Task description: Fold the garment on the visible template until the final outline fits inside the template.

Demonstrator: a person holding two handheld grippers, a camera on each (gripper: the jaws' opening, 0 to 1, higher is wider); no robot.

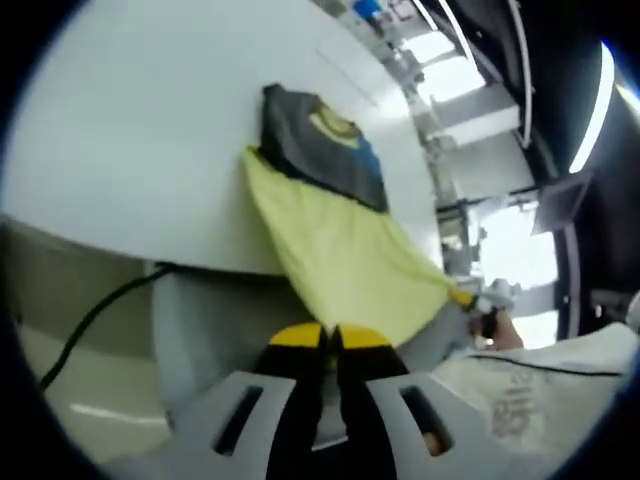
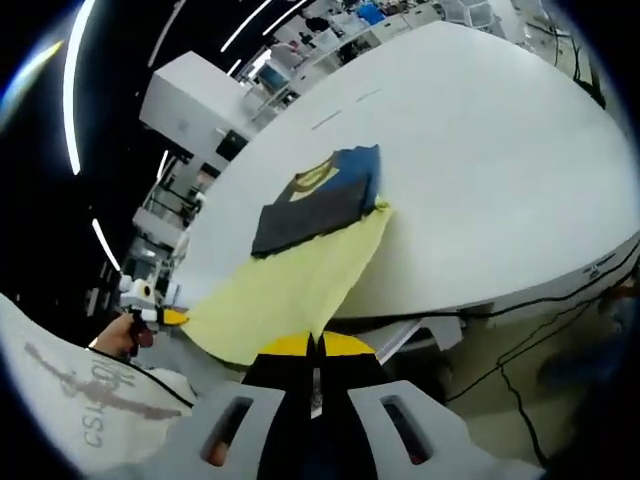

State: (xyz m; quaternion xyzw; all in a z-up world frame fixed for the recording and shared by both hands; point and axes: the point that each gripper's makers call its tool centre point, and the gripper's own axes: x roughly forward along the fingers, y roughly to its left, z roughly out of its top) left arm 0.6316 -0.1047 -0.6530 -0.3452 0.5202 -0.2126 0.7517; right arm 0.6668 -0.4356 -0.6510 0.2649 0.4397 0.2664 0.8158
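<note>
A dark grey garment (image 1: 322, 148) with a yellow and blue print lies folded on the far end of a yellow template sheet (image 1: 335, 250) on the white table (image 1: 150, 150). The sheet's near end reaches past the table edge and hangs stretched in the air. My left gripper (image 1: 330, 336) is shut on one near corner of the sheet. In the right gripper view, the garment (image 2: 315, 200) rests on the sheet (image 2: 290, 290), and my right gripper (image 2: 315, 345) is shut on the other near corner. The right gripper (image 1: 478, 303) and the left gripper (image 2: 155, 312) each show at the sheet's corner in the other's view.
A person's hand (image 2: 125, 336) and white printed top (image 2: 90, 400) are close on the left. Black cables (image 1: 95, 320) hang below the table edge. Shelves and equipment (image 2: 330, 50) stand beyond the table's far side.
</note>
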